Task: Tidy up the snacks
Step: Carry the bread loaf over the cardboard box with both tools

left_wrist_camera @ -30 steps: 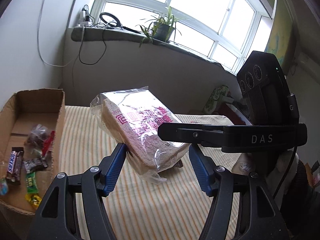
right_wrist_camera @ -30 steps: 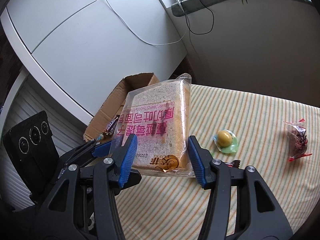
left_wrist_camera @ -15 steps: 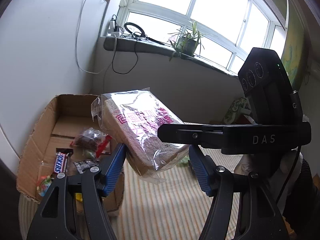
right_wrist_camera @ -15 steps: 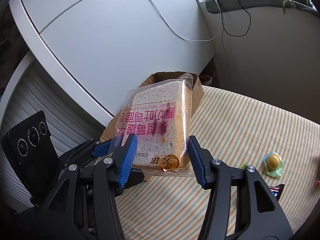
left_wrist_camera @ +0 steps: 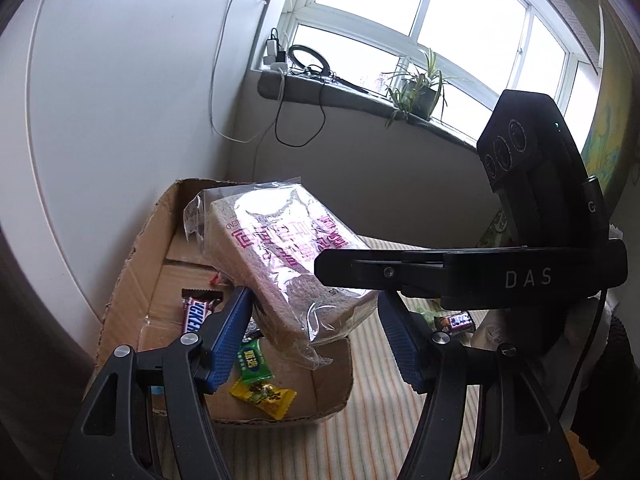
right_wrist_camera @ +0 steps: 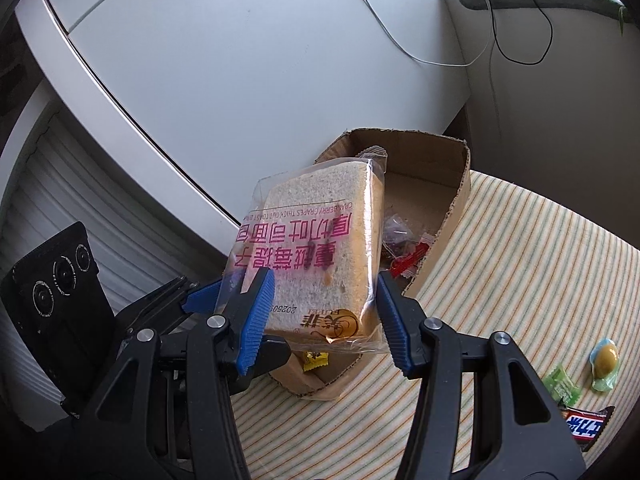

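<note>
White wall panels and a bright window with a potted plant (left_wrist_camera: 418,92) on its sill stand behind my striped tablecloth (right_wrist_camera: 520,248). At the left side the cardboard box (left_wrist_camera: 132,268) is open, with a Snickers bar (left_wrist_camera: 196,314), a green candy (left_wrist_camera: 250,364) and a yellow candy (left_wrist_camera: 262,394) lying inside. Above the box I hold the bagged bread (right_wrist_camera: 316,256) in the air. My right gripper (right_wrist_camera: 322,320) is clamped on its near end, with both blue pads pressing the wrapper. My left gripper (left_wrist_camera: 316,336) has its jaws apart around the bread; one pad is close to it, but I cannot tell if it presses. On the cloth at the right lie a green packet (right_wrist_camera: 562,386), a round sweet (right_wrist_camera: 604,362) and one more Snickers bar (right_wrist_camera: 586,428).
</note>
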A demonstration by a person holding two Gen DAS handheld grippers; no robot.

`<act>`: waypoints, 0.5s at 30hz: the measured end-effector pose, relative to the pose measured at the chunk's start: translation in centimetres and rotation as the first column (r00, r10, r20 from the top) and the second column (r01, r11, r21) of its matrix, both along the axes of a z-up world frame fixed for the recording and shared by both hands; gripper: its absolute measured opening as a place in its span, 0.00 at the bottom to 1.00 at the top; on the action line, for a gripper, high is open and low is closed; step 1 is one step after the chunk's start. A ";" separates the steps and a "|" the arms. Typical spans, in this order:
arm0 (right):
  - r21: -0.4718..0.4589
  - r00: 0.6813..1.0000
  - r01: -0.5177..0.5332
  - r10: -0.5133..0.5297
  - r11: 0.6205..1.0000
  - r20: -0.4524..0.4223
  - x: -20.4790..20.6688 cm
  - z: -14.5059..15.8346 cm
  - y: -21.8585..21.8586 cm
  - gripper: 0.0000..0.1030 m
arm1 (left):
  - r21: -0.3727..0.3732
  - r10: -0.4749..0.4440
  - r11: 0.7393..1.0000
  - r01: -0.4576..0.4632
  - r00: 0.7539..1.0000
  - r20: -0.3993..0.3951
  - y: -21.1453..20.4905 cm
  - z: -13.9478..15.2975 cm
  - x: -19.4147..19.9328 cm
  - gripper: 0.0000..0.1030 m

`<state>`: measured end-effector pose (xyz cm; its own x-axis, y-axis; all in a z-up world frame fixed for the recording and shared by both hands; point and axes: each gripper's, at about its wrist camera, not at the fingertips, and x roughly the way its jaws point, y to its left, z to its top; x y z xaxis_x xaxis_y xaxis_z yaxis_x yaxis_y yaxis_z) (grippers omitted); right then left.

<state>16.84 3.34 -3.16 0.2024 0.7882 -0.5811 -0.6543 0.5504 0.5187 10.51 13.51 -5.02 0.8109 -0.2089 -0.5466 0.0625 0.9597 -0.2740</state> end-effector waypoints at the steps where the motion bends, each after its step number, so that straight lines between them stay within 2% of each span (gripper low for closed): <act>1: -0.002 1.000 -0.005 0.005 1.000 -0.002 -0.1 -0.2 0.2 0.53 | -0.002 0.004 1.000 -0.004 1.000 -0.004 0.2 -0.1 0.0 0.63; 7: -0.016 1.000 -0.020 0.020 1.000 -0.013 0.4 -0.9 2.4 0.53 | 0.001 0.022 1.000 -0.022 1.000 -0.018 1.2 -0.7 -0.1 0.63; 15: -0.039 1.000 -0.024 0.023 0.999 -0.014 0.6 -1.5 3.5 0.53 | 0.044 0.042 0.998 -0.041 0.999 -0.028 1.5 -1.0 0.0 0.63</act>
